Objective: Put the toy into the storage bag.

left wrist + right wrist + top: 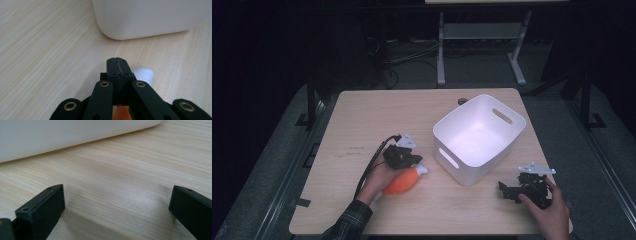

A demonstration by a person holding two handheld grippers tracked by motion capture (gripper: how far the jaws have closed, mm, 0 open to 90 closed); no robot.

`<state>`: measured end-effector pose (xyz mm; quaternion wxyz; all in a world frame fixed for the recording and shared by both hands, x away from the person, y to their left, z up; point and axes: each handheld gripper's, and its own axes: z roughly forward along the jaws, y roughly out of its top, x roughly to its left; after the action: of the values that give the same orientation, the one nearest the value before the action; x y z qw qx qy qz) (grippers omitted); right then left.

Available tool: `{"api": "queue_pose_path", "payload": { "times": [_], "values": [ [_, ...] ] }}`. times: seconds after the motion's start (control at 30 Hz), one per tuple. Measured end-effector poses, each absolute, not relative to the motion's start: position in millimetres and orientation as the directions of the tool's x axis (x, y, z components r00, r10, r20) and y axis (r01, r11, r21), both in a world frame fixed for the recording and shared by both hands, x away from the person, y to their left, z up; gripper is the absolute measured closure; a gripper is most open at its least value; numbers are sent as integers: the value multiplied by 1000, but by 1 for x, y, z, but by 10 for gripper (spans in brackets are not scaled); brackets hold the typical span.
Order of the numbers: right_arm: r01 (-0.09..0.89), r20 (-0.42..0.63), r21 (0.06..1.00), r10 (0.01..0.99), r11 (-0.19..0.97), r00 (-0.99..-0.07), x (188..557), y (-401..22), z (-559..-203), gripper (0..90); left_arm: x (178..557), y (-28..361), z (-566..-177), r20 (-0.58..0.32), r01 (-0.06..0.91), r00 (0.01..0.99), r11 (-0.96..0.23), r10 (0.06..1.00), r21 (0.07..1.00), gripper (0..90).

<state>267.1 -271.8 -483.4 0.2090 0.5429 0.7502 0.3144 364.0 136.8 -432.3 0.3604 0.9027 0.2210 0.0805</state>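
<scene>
An orange soft toy (403, 182) with a white tip (422, 170) lies on the wooden table (362, 125), left of a white bin (451, 164). My left gripper (413, 160) sits right over the toy, jaws pressed flat together. In the left gripper view the left gripper (117, 67) shows nothing visible between its pads; orange (120, 112) shows beneath it and the white tip (143, 74) pokes out just beyond it on the right. My right gripper (506, 191) rests low on the table at the front right, held by a hand. In its own view the right gripper (117, 202) stands wide open over bare wood.
The white bin (150, 17) has handle slots and stands tilted toward the table's right side; its wall (62, 135) is close ahead of both grippers. A small dark grommet (462, 101) sits at the far edge. Beyond the table are dark floor, cables and a desk frame.
</scene>
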Motion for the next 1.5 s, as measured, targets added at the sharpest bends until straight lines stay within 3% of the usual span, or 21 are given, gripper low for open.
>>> {"api": "queue_pose_path", "payload": {
  "times": [0.2,0.3,0.73,1.1,1.3,1.5],
  "values": [
    [683,28,699,946,213,-323,267,-272,-483,0,360,147,-420,-42,359,887,-628,461,691,896],
    [683,28,699,946,213,-323,267,-272,-483,0,357,154,-416,-55,370,882,-614,468,697,851],
    [683,28,699,946,213,-323,267,-272,-483,0,346,187,-407,-135,427,864,-567,484,704,460],
    [683,28,699,946,213,-323,267,-272,-483,0,332,198,-410,-106,406,876,-600,471,689,198],
    [683,28,699,946,213,-323,267,-272,-483,0,326,200,-414,-110,411,875,-604,471,683,138],
    [683,28,699,946,213,-323,267,-272,-483,0,328,200,-420,-115,420,873,-611,473,671,133]
  ]
}}
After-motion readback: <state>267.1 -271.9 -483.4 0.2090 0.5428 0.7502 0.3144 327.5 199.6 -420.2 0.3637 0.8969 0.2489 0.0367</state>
